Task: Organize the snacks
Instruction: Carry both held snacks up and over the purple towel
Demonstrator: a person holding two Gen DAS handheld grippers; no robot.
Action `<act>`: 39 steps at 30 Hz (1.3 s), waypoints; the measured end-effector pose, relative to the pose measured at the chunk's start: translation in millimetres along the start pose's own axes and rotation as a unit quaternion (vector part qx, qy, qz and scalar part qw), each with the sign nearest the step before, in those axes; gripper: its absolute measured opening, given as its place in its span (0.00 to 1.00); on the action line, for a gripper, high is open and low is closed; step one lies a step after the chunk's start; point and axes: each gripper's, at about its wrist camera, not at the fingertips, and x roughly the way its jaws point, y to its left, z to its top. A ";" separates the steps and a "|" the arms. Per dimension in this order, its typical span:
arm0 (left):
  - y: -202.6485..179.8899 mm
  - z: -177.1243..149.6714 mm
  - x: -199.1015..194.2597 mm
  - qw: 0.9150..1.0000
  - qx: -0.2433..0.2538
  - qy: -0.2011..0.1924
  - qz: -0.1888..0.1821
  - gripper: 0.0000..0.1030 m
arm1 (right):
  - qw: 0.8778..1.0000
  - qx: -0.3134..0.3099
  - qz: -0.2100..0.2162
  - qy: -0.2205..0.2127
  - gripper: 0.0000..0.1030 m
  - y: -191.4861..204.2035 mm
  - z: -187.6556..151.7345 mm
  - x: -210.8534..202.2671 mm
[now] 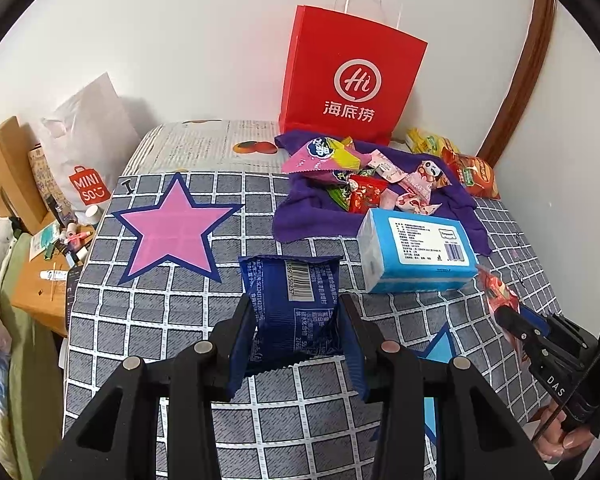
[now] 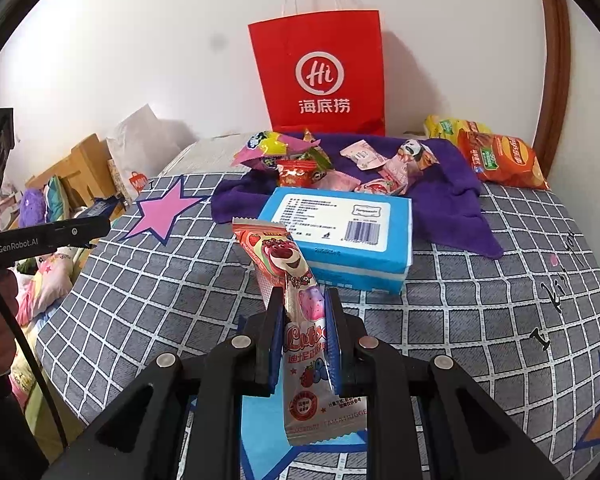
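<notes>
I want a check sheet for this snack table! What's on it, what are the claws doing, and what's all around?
Surface: checked cloth with a pink star.
Job's things: snack pile on a purple towel; red paper bag upright behind it; orange chip bag at the far right.
Clutter: blue tissue pack in front of the towel.
Claws: left claw shut on a dark blue packet; right claw shut on a pink bear snack bar.
Cables: thin black cable by the left hand.
Surroundings: white wall, Miniso bag, cluttered wooden desk.
</notes>
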 end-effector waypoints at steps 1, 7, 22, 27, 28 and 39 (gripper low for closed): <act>-1.2 0.0 1.1 1.000 0.001 0.001 0.000 0.38 | 1.000 0.004 0.001 0.000 0.19 -3.0 0.0 0.6; -6.2 2.7 10.8 1.000 0.003 0.012 0.003 0.38 | 1.000 0.013 0.002 0.005 0.19 -13.0 1.9 8.1; -0.6 18.0 19.4 1.000 -0.007 0.015 -0.002 0.38 | 1.000 -0.004 0.003 0.007 0.19 -9.4 22.7 26.4; -1.8 22.7 24.9 1.000 -0.004 0.016 -0.007 0.38 | 1.000 -0.003 -0.004 0.002 0.18 -12.5 29.0 25.7; -2.5 23.2 25.8 1.000 -0.002 0.016 -0.009 0.38 | 1.000 -0.003 -0.007 0.001 0.18 -13.1 29.9 25.1; -7.0 27.7 29.5 1.000 -0.001 0.016 -0.017 0.38 | 1.000 -0.011 -0.014 -0.009 0.19 -14.6 36.6 15.9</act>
